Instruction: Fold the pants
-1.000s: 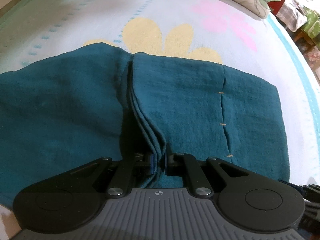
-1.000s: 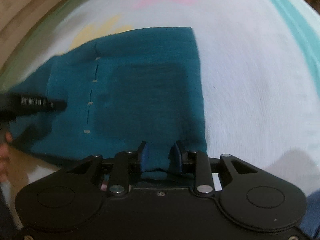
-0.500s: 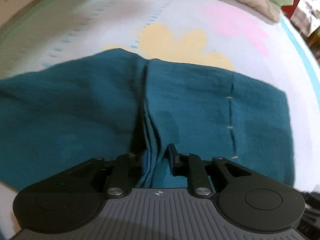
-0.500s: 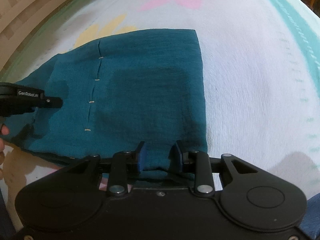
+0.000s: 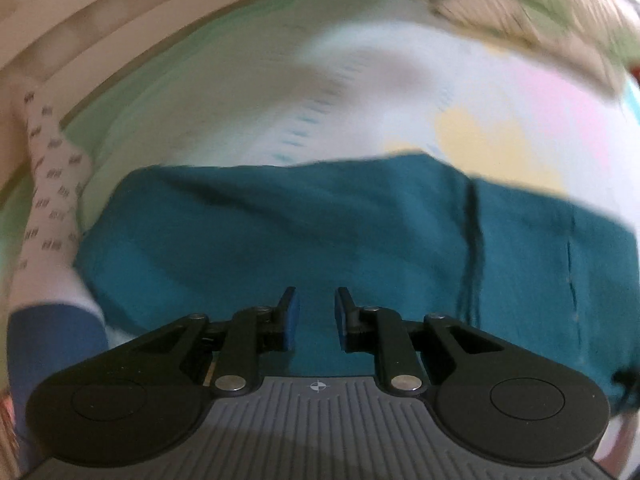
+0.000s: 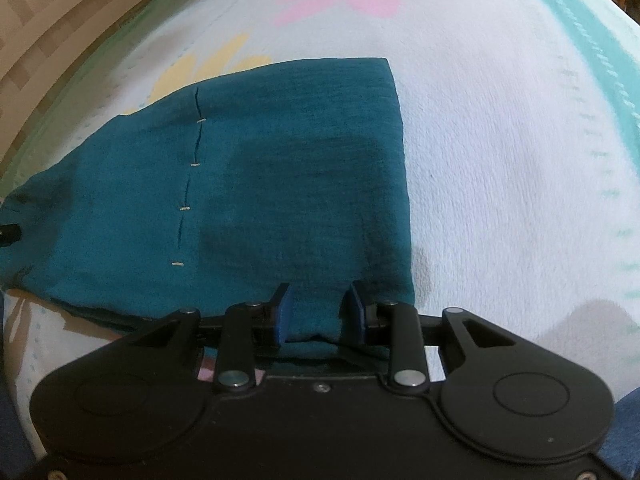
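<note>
We see teal crinkled-weave pants [image 6: 248, 184] folded flat on a fleecy flower-print blanket [image 6: 500, 128], pale tack stitches along a seam, right gripper [image 6: 316, 314] fingers pinching the near hem, left gripper [image 5: 314, 318] fingers parted above cloth, perhaps clear of it, no legible writing

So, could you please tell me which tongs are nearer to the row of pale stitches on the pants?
Right. The right tongs sit at the pants' near edge, just beside the stitches; the left tongs hover open farther along, past the fold.

pants [image 6: 280, 168] flat on blanket [image 6: 500, 160], pillow [image 5: 520, 12] behind
</note>
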`<state>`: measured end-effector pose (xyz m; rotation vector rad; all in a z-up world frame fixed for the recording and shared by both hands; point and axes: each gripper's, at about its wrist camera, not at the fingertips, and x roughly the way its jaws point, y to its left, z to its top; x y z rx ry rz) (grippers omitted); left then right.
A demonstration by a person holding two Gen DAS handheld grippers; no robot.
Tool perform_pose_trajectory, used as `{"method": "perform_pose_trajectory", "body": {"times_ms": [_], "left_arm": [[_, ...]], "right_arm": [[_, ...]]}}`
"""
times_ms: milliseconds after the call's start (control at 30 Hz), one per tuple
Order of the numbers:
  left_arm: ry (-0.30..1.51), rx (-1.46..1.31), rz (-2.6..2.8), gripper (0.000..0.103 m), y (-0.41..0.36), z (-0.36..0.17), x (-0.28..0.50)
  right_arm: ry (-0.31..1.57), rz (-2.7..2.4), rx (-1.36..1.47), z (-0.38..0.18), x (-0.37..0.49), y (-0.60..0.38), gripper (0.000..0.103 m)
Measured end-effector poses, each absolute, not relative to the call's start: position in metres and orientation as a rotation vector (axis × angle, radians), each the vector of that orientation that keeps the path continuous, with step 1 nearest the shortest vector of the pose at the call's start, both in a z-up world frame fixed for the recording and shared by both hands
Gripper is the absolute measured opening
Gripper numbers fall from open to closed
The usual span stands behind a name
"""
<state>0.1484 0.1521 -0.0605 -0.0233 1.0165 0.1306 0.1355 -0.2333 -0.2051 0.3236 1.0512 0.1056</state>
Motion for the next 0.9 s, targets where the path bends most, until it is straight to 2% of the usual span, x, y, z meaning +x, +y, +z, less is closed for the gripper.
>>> {"method": "perform_pose_trajectory", "body": {"times_ms": [300, 700, 900], "left_arm": [[1.055, -0.136, 0.267, 0.019, 0.224, -0.067, 0.149], [1.172, -0.245, 0.354, 0.019, 0.241, -0.112, 0.136], [1.138, -0.302, 0.345, 0.020, 0.252, -0.118, 0.145]], "right_arm": [[1.050, 0.113, 0.379, -0.206, 0.137, -0.242, 0.040], [1.046, 0.126, 0.421, -0.208, 0.134, -0.250, 0.041], [1.046, 0.125, 0.420, -0.208, 0.133, -0.249, 0.041]]}}
